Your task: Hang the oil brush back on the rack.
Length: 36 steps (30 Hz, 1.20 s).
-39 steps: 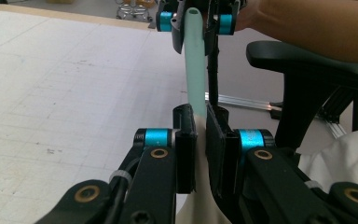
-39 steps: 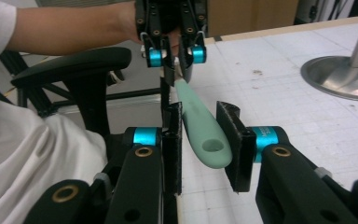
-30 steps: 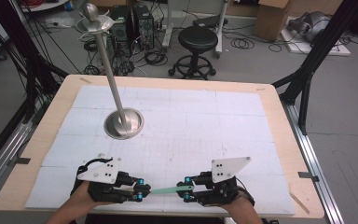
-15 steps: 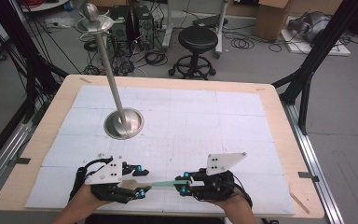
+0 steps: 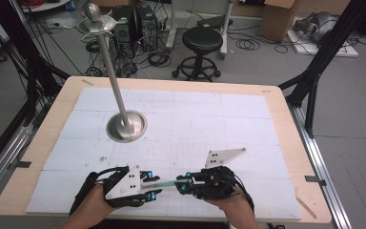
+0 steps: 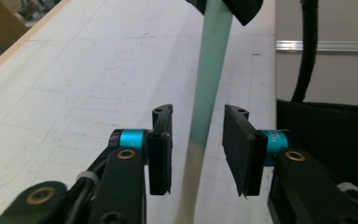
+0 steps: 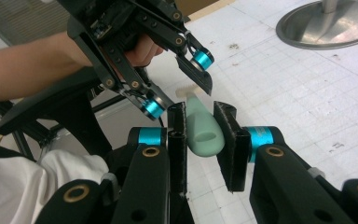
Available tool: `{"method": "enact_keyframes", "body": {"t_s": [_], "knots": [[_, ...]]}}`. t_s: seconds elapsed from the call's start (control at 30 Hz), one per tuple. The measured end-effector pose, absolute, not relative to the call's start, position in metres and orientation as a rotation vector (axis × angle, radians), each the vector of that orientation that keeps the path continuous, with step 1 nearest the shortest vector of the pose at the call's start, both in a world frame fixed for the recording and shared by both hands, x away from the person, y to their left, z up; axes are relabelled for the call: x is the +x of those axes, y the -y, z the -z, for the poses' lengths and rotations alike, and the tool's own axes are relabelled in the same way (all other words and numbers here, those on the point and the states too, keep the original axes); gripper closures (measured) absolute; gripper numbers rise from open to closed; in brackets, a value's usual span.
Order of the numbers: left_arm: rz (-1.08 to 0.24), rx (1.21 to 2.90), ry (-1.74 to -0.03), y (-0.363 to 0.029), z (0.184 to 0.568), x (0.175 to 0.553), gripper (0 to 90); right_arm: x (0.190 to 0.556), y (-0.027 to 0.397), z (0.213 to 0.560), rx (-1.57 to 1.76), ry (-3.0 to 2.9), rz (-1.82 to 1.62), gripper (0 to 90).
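Two hand-held grippers low over the surface [image 5: 181, 124] in the high view, mint stick [image 5: 164, 183] lying level between them; left hand-held gripper [image 6: 198, 149] view, jaws just closing, not touching it; right hand-held gripper [image 7: 204, 133] view, clamped on its thick end.

No readable text or labels

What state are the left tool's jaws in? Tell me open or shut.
Open. In the left gripper view the left tool has a clear gap on each side of the pale green stick; the jaws have just been closing around it.
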<state>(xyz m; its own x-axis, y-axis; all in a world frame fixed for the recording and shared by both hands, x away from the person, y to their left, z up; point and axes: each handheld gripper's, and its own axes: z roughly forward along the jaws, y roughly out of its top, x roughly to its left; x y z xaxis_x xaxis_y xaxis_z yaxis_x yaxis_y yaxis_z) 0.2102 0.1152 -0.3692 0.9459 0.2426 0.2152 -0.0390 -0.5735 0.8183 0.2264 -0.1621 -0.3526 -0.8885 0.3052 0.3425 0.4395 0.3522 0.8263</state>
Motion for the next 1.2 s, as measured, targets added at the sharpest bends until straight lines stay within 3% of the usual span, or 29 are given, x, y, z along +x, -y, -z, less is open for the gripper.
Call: {"method": "enact_keyframes", "body": {"t_s": [0.57, 0.77, 0.8, 0.87, 1.0, 1.2], "knots": [[-0.448, 2.179, -0.190, -0.103, 0.371, 0.209, 77.0, 0.229, 0.156, 0.345, -0.839, 2.436, 1.562, 75.8], [-0.398, 2.181, -0.183, -0.101, 0.372, 0.209, 81.2, 0.230, 0.154, 0.344, -0.865, 2.406, 1.553, 74.3], [-0.390, 2.177, -0.184, -0.101, 0.373, 0.209, 81.5, 0.231, 0.154, 0.344, -0.844, 2.409, 1.575, 70.5], [-0.362, 2.167, -0.181, -0.102, 0.372, 0.210, 81.8, 0.230, 0.155, 0.343, -0.832, 2.416, 1.616, 52.8], [-0.282, 2.109, -0.196, -0.107, 0.371, 0.213, 81.9, 0.227, 0.161, 0.342, -0.762, 2.423, 1.765, 34.8], [-0.159, 1.999, -0.198, -0.115, 0.366, 0.219, 82.0, 0.220, 0.177, 0.344, -0.574, 2.401, 1.991, 31.1]]}}
